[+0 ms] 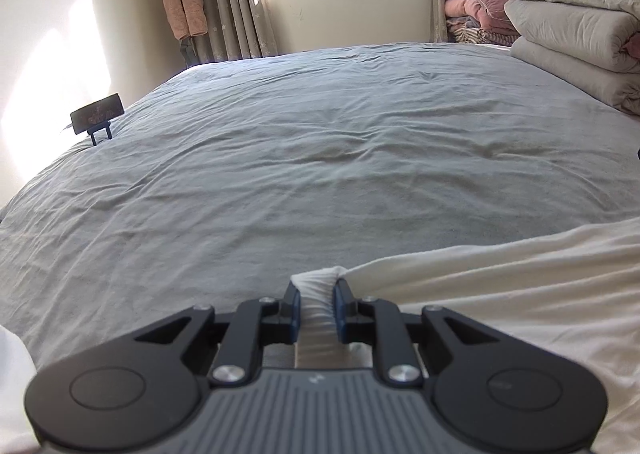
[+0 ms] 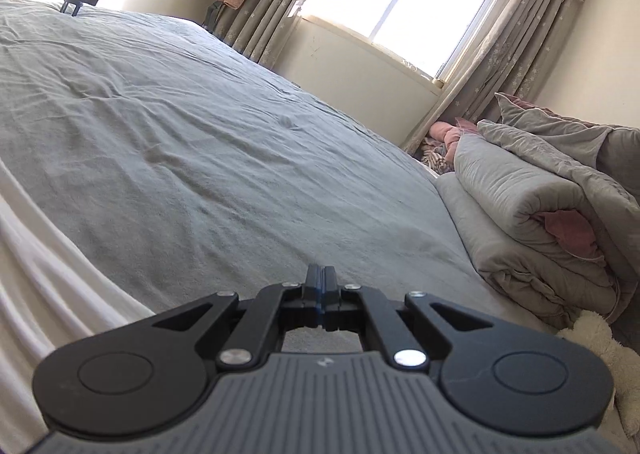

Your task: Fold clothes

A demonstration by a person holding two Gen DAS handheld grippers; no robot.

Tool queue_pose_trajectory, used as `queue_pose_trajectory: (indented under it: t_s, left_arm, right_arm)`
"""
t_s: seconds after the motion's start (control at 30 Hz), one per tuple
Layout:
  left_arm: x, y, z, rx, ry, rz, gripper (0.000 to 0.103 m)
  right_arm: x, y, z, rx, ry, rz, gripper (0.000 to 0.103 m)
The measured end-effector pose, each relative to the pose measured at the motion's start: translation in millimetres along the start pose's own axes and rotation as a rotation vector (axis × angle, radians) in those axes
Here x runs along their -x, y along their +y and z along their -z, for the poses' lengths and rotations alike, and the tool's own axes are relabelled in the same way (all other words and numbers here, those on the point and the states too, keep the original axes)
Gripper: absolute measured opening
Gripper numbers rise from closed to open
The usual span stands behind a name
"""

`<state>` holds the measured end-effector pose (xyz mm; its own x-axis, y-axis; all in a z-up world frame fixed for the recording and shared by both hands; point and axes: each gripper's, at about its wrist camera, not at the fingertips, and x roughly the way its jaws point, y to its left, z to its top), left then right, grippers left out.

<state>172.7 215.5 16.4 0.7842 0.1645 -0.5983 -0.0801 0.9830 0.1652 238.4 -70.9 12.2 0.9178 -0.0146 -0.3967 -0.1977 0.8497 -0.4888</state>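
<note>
Grey bedsheet [image 1: 320,142] stretches wide to the window. At the bed's near edge, the left hand-held gripper [image 1: 317,304] pinches a bunched corner of the white garment [image 1: 500,294], whose length trails off to its right. The right hand-held gripper [image 2: 321,286] is clamped shut, empty, with white cloth lying to its left.

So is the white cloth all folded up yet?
Not yet. The white garment lies loose and rumpled on the grey bed sheet, with one bunched edge pinched in the left gripper.
</note>
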Motion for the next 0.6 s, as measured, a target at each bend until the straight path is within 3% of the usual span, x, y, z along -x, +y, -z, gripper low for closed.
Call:
queue_pose_trajectory:
  t_s: [0.13, 0.2, 0.23, 0.37, 0.43, 0.6]
  left_arm:
    - [-2.3, 2.5, 0.1, 0.014, 0.012, -0.003, 0.022]
    - [-3.6, 10.1, -1.0, 0.063, 0.025, 0.01, 0.036]
    - [-4.4, 13.0, -1.5, 0.081, 0.029, 0.002, 0.048]
    - [-2.1, 26.3, -4.1, 0.148, 0.034, 0.019, 0.059]
    - [2.4, 33.4, -6.2, 0.178, 0.025, 0.024, 0.065]
    - [9.9, 50.8, -7.8, 0.217, 0.02, 0.018, 0.07]
  right_arm:
    - [-15.6, -1.8, 14.4, -0.01, 0.094, -0.024, 0.0]
    - [-13.0, -10.2, 15.9, -0.048, 0.101, -0.038, 0.004]
    - [-9.4, -17.7, 14.5, -0.072, 0.101, -0.044, 0.005]
    - [12.6, -55.3, 16.9, -0.128, 0.111, -0.03, 0.023]
    - [27.4, -79.5, 22.2, -0.158, 0.113, -0.022, 0.051]
    - [54.7, -163.8, 50.9, -0.297, 0.181, 0.05, 0.053]
